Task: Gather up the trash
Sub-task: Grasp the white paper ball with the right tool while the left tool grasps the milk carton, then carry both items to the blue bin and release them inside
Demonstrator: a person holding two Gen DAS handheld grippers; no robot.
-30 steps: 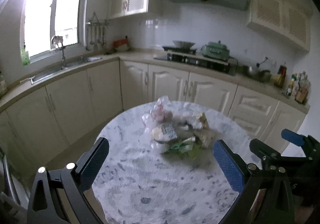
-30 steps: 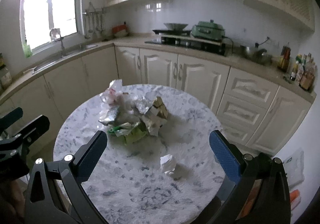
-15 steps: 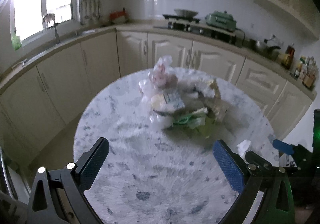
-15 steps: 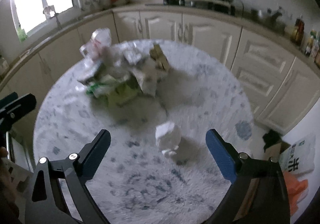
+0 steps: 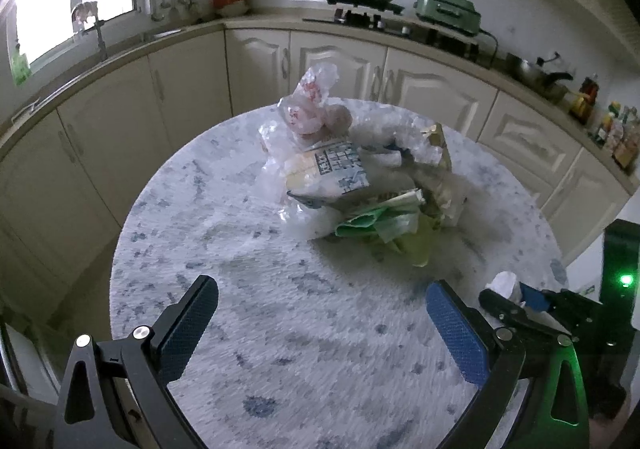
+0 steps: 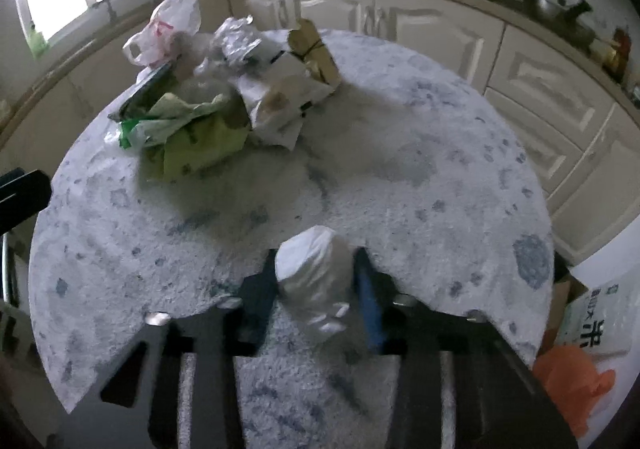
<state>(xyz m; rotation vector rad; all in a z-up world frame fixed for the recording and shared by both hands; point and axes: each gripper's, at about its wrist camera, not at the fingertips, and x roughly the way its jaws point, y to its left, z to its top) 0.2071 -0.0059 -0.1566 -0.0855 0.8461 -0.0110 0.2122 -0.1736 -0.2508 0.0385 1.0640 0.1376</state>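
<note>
A heap of trash, made of plastic bags, green wrappers and paper cartons, lies on the round marble table. My left gripper hangs open over the bare tabletop in front of the heap, nothing between its fingers. A crumpled white paper ball lies apart from the heap, near the table's front edge. My right gripper is closing on the ball, with a pad against each side. The left wrist view shows the right gripper at the right with the ball at its tips.
Cream kitchen cabinets and a counter with a stove and sink curve behind the table. On the floor to the right of the table lie an orange bag and a printed carton.
Both grippers have come down toward the table. The right jaws went from wide open to closed around the white paper ball. The left gripper moved nearer the heap and stayed open.
</note>
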